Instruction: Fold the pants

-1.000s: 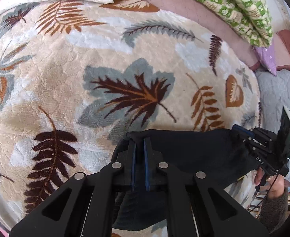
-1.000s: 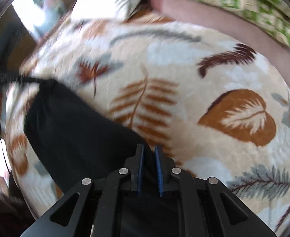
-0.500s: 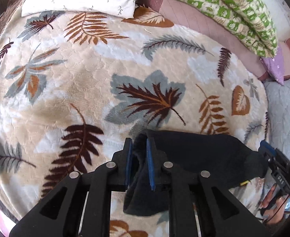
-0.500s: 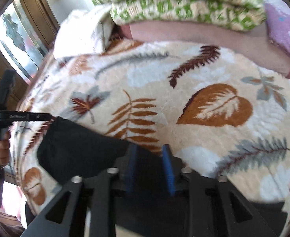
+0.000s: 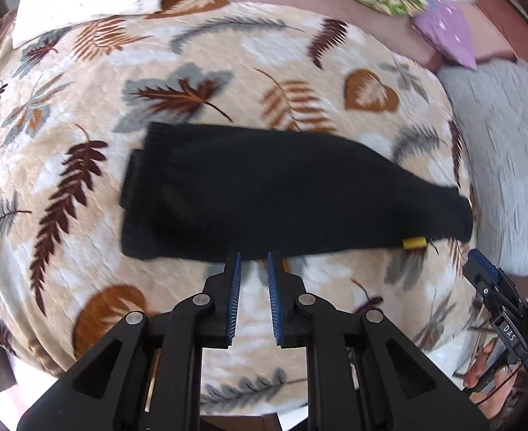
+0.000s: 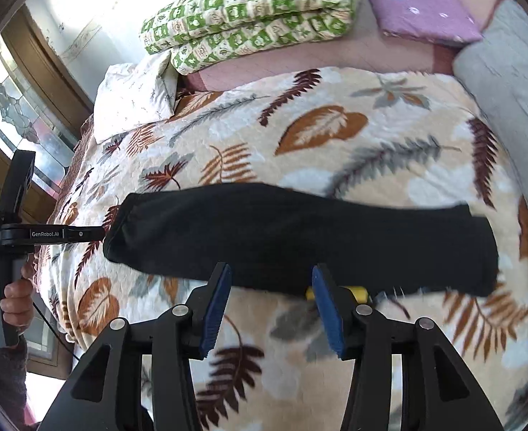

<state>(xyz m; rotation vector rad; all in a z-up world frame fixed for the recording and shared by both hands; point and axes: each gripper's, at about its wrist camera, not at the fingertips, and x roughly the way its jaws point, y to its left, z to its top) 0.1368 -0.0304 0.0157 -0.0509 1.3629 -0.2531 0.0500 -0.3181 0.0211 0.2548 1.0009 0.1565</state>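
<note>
The black pants (image 5: 264, 190) lie folded in a long flat band across the leaf-patterned blanket (image 5: 300, 54), a yellow tag (image 5: 413, 242) at their near right edge. My left gripper (image 5: 253, 256) hovers just short of the pants' near edge, its jaws a narrow gap apart with only blanket showing between them. In the right wrist view the pants (image 6: 300, 237) stretch from left to right. My right gripper (image 6: 271, 269) is above their near edge, its jaws opening with nothing gripped. The yellow tag (image 6: 359, 292) peeks out behind its right finger.
A white pillow (image 6: 134, 100), a folded green-patterned quilt (image 6: 249, 10) and a purple cushion (image 6: 422, 14) lie at the head of the bed. A grey cover (image 6: 515, 82) lies at the right. A hand (image 6: 16, 301) holds the left gripper tool (image 6: 98, 232) by the pants' left end.
Both grippers have let go of the pants and drawn back and up. The pants, held at their two ends before, now lie flat on the blanket.
</note>
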